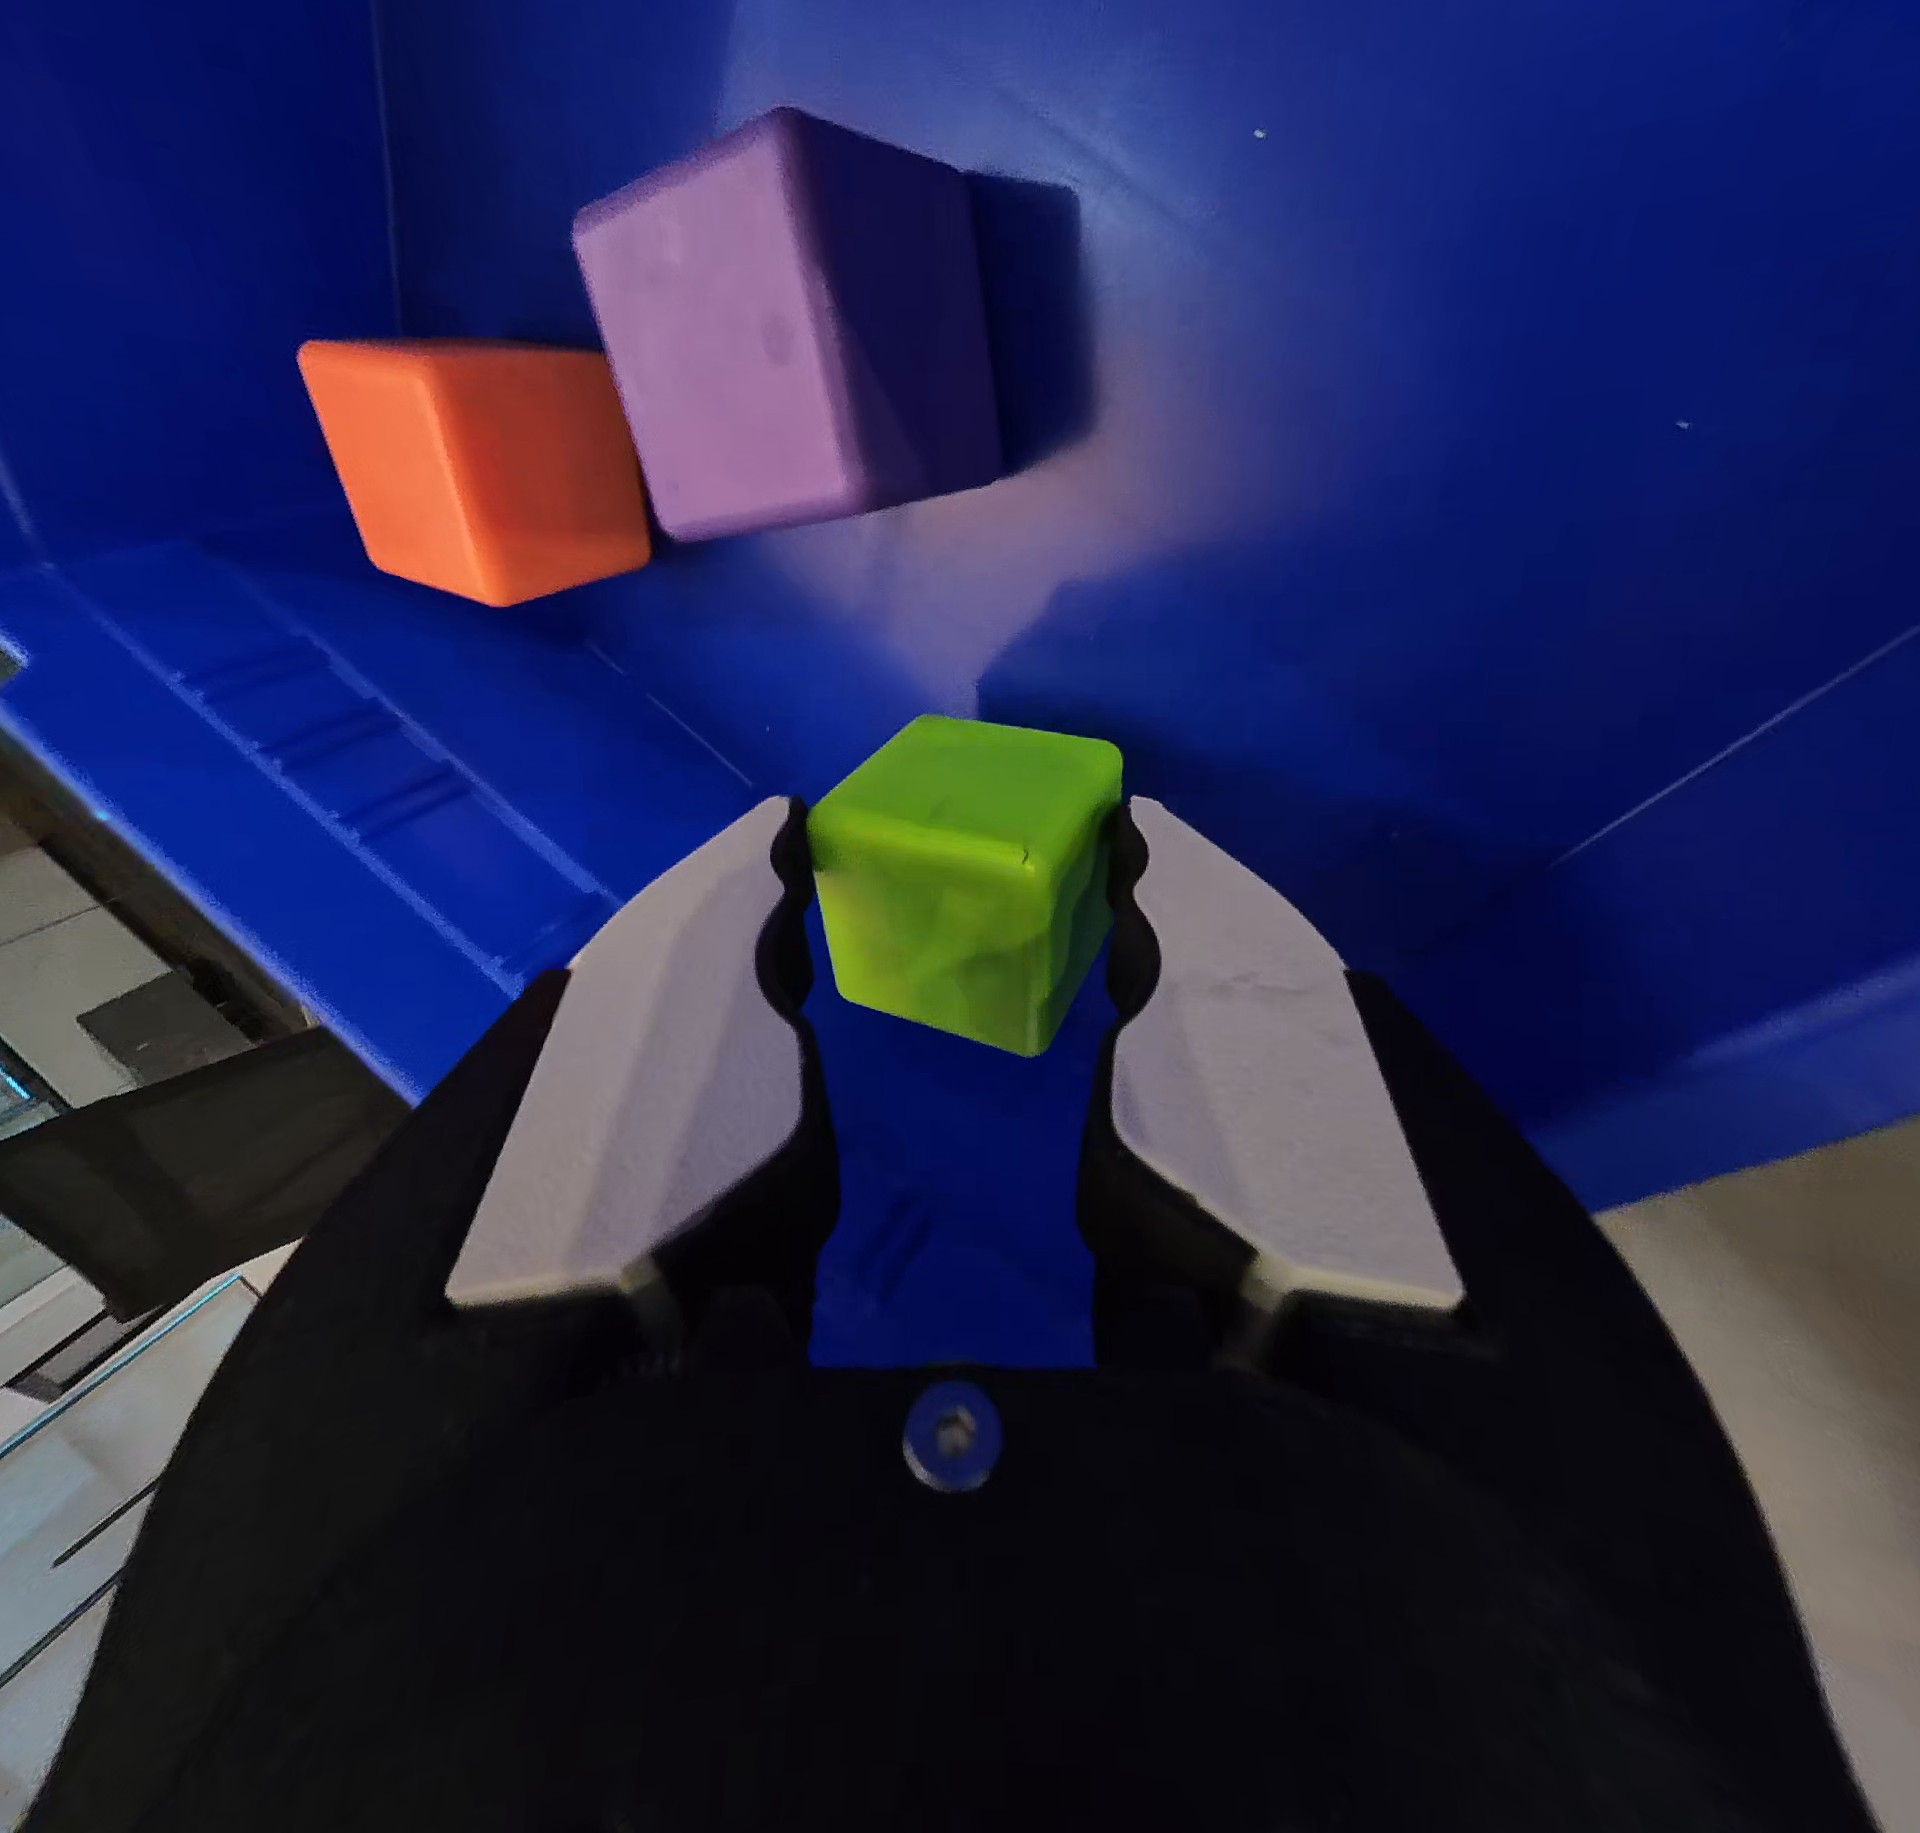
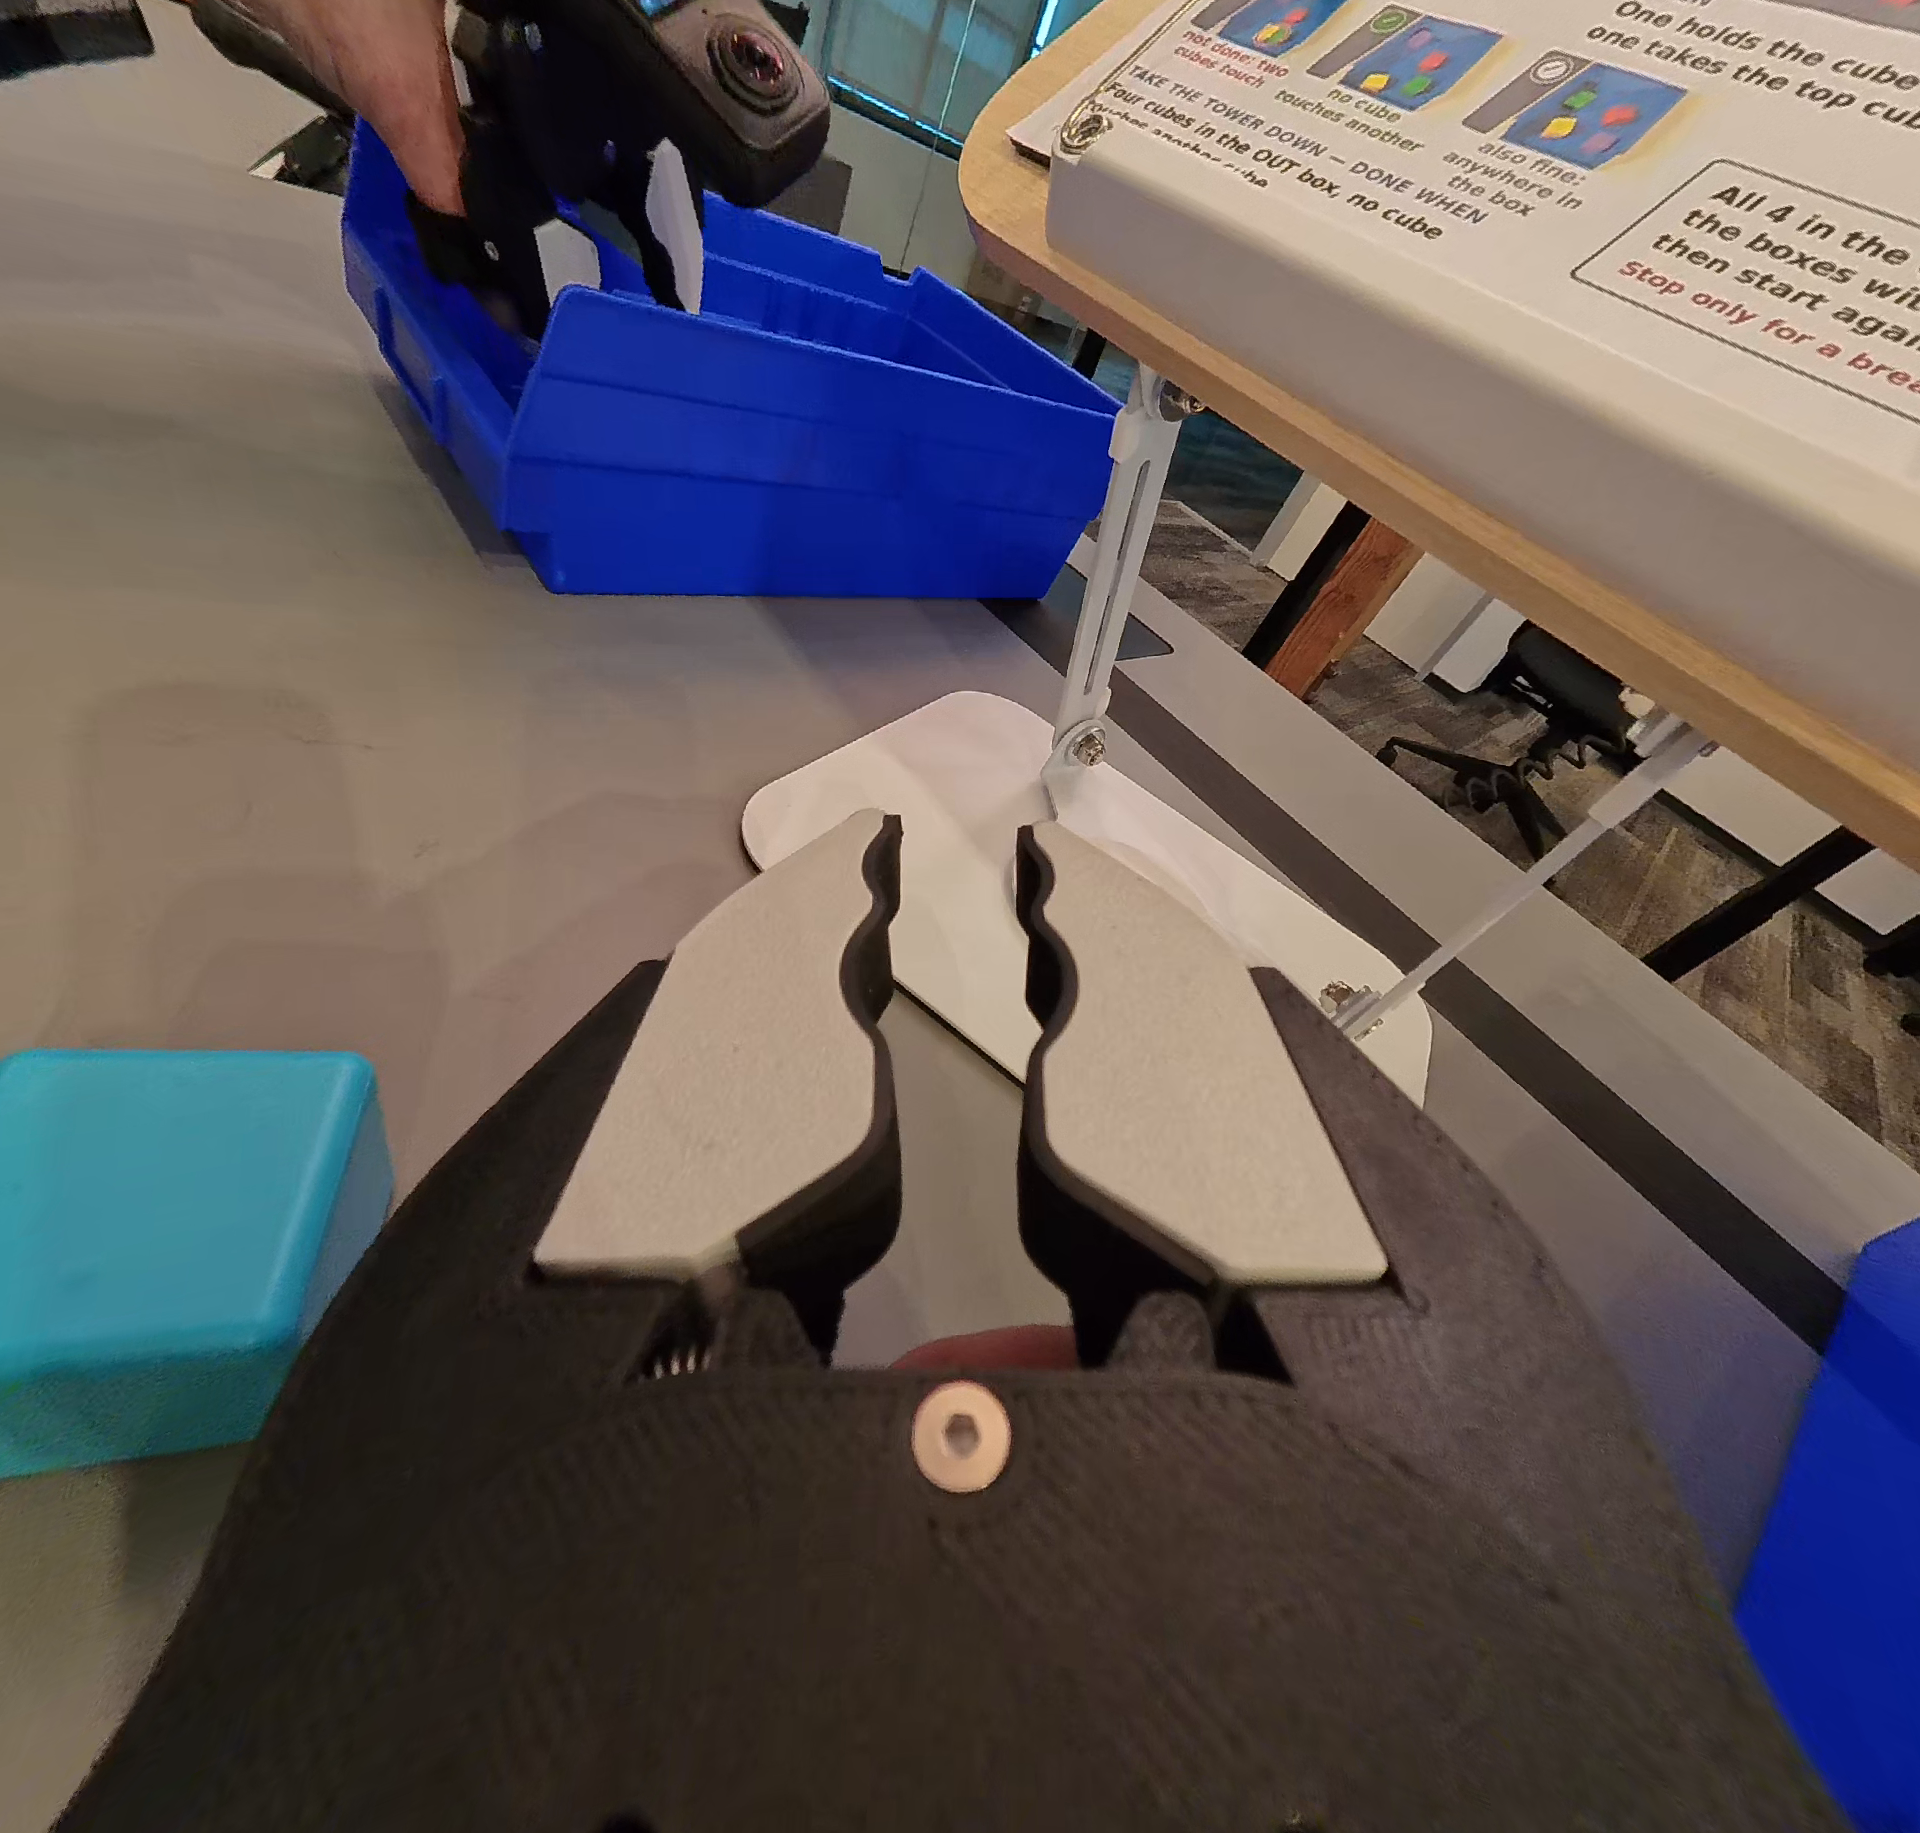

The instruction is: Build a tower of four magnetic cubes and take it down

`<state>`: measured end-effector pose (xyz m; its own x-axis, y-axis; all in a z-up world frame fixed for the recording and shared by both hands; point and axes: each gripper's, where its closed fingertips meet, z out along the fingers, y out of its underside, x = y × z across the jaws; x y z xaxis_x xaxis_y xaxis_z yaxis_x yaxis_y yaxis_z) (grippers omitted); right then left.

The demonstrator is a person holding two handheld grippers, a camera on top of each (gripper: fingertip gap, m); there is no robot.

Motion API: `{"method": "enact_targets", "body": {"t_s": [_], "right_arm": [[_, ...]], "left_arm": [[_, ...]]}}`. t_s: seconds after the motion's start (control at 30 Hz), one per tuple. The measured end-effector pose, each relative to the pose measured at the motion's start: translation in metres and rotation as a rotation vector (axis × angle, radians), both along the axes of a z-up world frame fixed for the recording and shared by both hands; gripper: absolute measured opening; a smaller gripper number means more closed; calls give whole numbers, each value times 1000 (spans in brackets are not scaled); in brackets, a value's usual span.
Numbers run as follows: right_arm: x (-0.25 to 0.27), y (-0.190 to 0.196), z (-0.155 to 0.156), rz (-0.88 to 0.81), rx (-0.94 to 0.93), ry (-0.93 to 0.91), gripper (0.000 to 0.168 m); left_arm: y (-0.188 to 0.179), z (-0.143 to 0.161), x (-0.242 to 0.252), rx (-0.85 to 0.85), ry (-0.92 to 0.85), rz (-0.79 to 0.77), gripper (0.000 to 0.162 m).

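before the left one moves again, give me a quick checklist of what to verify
1. Left gripper grip on the green cube: ok, fingers press both its sides.
2. Green cube square in the grip: not ok, it sits tilted.
3. Green cube apart from the purple cube and orange cube: ok, a clear gap shows.
4. Purple and orange cubes apart from each other: cannot tell, they overlap in the left wrist view.
5. Right gripper free: ok, open and empty over the table, away from the blue bin.
6. Blue cube position: ok, on the table outside the bin.
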<state>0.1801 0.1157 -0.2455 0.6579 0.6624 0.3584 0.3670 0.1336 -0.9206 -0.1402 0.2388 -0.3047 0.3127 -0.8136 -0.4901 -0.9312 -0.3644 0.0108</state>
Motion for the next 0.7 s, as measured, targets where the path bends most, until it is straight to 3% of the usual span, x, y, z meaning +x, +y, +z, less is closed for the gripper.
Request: {"method": "enact_targets", "body": {"t_s": [0.23, 0.7], "right_arm": [[0, 1, 0, -1, -7, 4, 21], [3, 2, 2, -7, -14, 26, 21]], "left_arm": [[-12, 34, 18, 74, -123, -42, 54], [-69, 104, 63, 266, -309, -130, 53]]}}
